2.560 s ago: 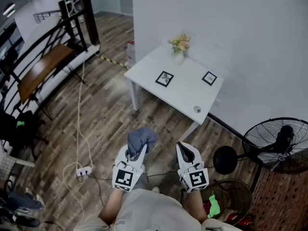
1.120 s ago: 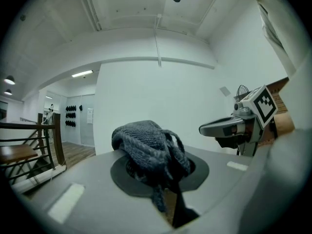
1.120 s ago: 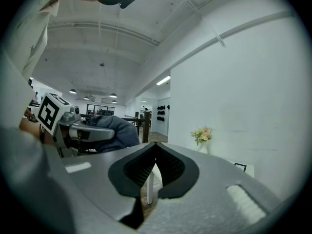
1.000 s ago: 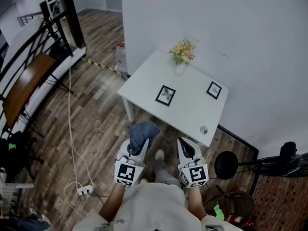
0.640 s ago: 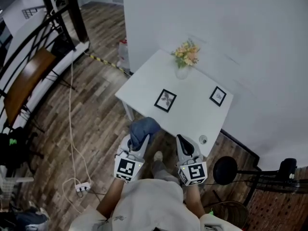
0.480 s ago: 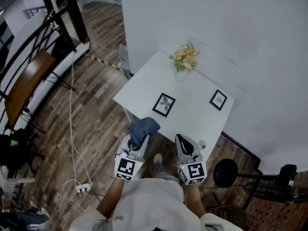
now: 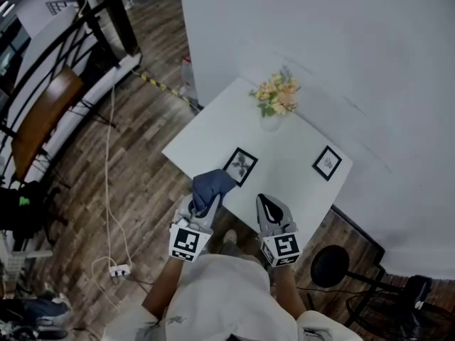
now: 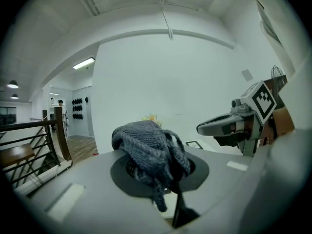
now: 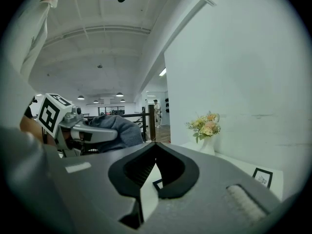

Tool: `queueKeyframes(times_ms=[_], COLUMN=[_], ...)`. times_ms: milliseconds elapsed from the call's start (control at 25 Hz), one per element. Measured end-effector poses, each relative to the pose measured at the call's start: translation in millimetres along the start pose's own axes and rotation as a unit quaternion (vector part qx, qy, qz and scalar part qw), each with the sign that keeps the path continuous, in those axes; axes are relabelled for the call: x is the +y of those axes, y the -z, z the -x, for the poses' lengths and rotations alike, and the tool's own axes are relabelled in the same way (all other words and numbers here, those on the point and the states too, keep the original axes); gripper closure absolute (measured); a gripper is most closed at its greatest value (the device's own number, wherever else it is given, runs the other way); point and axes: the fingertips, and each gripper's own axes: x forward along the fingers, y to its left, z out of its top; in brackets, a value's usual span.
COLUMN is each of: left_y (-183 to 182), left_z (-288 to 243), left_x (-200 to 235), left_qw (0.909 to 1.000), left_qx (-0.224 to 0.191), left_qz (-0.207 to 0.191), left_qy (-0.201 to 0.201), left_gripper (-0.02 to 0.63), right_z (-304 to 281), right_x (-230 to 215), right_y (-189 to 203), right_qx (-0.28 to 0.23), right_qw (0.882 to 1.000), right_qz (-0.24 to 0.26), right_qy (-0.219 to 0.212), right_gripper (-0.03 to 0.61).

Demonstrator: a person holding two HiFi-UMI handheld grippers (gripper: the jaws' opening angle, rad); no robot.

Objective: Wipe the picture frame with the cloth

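The person is standing at the near edge of a small white square table (image 7: 206,135), holding both grippers out over it. The left gripper (image 7: 205,206) is pinching a crumpled blue-grey knitted cloth (image 7: 212,185), its jaws closed on a fold while the rest is bunching up loosely over the tips. The right gripper (image 9: 155,147) is carrying nothing, its jaws pressed together.

A small black-edged picture frame with a flower print (image 7: 241,166) is lying flat at about one o'clock from the cloth, just beyond it. A second, similar black frame (image 7: 327,163) is sitting at two o'clock from the right gripper, well apart. A pale glass vase of peach flowers (image 7: 276,99) is standing at twelve o'clock, near the wall.

The cloth is looking soft and floppy, so a bunched grip suits it. The near frame is looking light and likely to skid on the smooth top, and possibly glass-fronted; I would steady it by pressing its outer edge with the free gripper, not the face.
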Motion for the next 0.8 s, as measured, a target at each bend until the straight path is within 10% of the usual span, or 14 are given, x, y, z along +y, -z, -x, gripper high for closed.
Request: queueKeyframes(times_ms=[800], left_y=[56.3], left_z=[-100.2], left_x=[26.3], left_qw=[0.9946], left_qx=[0.076], left_qz=[-0.023], left_qy=[0.067], left_gripper=[0.528], right_z=[-69.1], right_x=[-49.1], right_y=[82.0], right_qx=[0.082], right_qw=[0.994], right_qz=[-0.068], right_qy=[0.027], right_gripper=[0.574])
